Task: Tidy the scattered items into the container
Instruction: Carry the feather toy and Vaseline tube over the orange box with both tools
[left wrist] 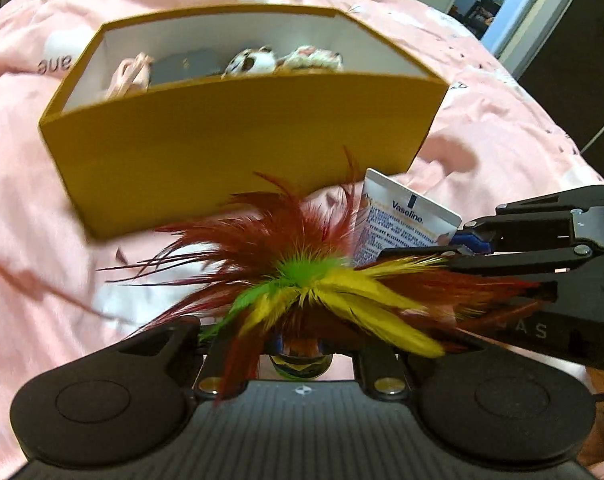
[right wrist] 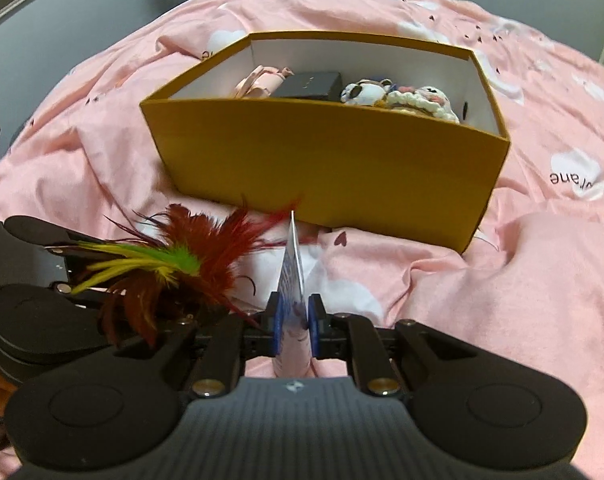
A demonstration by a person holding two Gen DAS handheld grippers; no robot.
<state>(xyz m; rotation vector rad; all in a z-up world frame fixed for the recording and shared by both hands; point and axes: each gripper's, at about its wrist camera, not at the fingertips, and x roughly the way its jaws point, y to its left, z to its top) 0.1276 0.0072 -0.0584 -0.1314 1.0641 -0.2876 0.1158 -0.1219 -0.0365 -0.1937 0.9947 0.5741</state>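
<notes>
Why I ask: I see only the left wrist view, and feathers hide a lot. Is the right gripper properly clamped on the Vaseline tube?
Observer: Yes. In the right wrist view the right gripper has both blue pads pressed on the Vaseline tube, which stands edge-on between them.
Operator: What's the dark blur inside the box?
Observer: A flat black case, lying between a pink ribbon bundle and the crocheted toys.
Operator: Any room left in there?
Observer: Probably. The box shows bare white inner wall at its right end, past the toys.
</notes>
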